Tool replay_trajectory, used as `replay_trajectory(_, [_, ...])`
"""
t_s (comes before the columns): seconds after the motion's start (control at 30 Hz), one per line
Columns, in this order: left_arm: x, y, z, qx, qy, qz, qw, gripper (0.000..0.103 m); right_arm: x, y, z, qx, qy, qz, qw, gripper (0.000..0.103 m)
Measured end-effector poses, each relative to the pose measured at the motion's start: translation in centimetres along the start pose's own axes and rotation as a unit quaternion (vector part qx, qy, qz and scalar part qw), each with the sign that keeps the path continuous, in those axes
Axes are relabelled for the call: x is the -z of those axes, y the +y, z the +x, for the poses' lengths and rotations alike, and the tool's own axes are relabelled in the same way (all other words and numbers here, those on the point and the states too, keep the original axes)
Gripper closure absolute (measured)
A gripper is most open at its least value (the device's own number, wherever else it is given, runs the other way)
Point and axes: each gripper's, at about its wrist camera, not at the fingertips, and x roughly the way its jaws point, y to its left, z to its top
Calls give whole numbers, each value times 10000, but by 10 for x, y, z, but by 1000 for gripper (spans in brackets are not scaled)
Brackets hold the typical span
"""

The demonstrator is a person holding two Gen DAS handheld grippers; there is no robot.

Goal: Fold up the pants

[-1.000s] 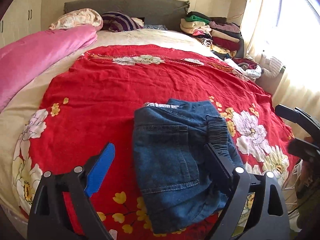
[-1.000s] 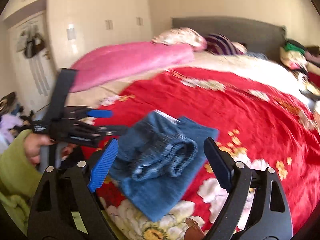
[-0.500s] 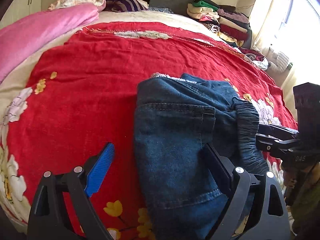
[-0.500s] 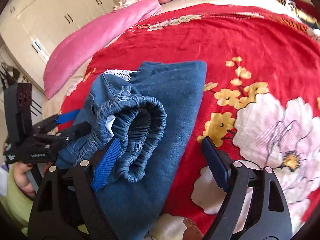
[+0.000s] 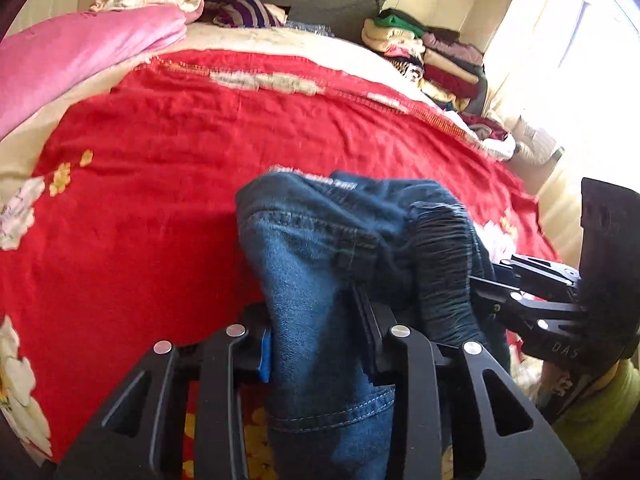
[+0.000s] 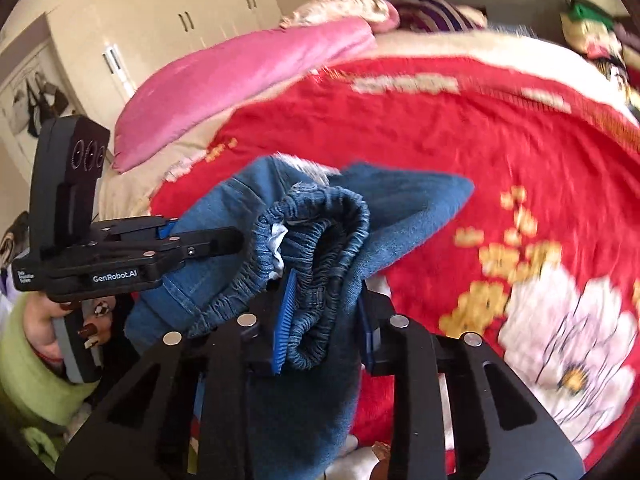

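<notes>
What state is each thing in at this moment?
jeans: folded, bunched, gripped at the near end.
left gripper: jaws closing, denim between them.
right gripper: jaws closing, elastic waistband between them.
red blanket: spread over the bed.

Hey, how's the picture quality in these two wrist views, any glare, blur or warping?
Left wrist view: the bright window is blown out to white at the upper right; the blue denim pants look slightly soft. Right wrist view: motion blur smears the red floral bedspread and its flowers. Both views: fisheye bends the bed's edges, with dark corners.
</notes>
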Motion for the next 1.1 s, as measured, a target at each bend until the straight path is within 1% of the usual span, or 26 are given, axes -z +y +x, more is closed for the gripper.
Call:
replay_trajectory(0.13, [-21, 0, -10, -152, -285, 124, 9994, 72, -25, 5, 0, 44, -227, -179, 9996, 83])
replay_trajectory(0.3, [-46, 12, -12, -268, -474, 124, 9984, 72, -51, 4, 8, 147, -450, -304, 9984, 83])
replay_trajectory(0.43, [-59, 20, -3, -348, -464, 110, 9983, 72, -64, 2, 21, 235, -476, -333, 9980, 83])
replay_trajectory(0.6, [-59, 28, 13, -423, -311, 75, 9986, 71, -68, -5, 36, 324, -379, -263, 9984, 83])
replay_trajectory(0.63, [-58, 30, 17, -446, -274, 72, 9986, 70, -66, -8, 39, 339, -333, -211, 9986, 83])
replay_trajectory(0.67, [-56, 32, 22, -532, -193, 67, 9984, 62, -64, -12, 44, 375, -237, -124, 9989, 79])
replay_trajectory(0.7, [-54, 35, 27, -627, -104, 56, 9980, 49, -62, -15, 48, 445, -155, -58, 9989, 76])
replay_trajectory(0.73, [-51, 38, 33, -750, 14, 58, 9972, 43, -59, -21, 55, 594, 29, 58, 9982, 72])
replay_trajectory(0.77, [-49, 40, 39, -865, 99, 60, 9962, 33, -56, -26, 61, 735, 215, 145, 9970, 67])
replay_trajectory(0.8, [-45, 44, 46, -947, 190, 32, 9953, 30, -52, -31, 69, 905, 394, 218, 9949, 63])
replay_trajectory(0.83, [-43, 48, 49, -933, 234, -29, 9954, 30, -49, -37, 74, 1020, 506, 287, 9931, 57])
replay_trajectory(0.87, [-40, 52, 52, -899, 254, -116, 9956, 29, -47, -40, 77, 1033, 535, 343, 9926, 54])
replay_trajectory(0.93, [-39, 54, 52, -852, 213, -158, 9960, 29, -45, -45, 78, 1017, 540, 454, 9923, 54])
replay_trajectory(1.1, [-39, 55, 44, -788, 126, -206, 9966, 29, -47, -39, 69, 1076, 405, 353, 9927, 52])
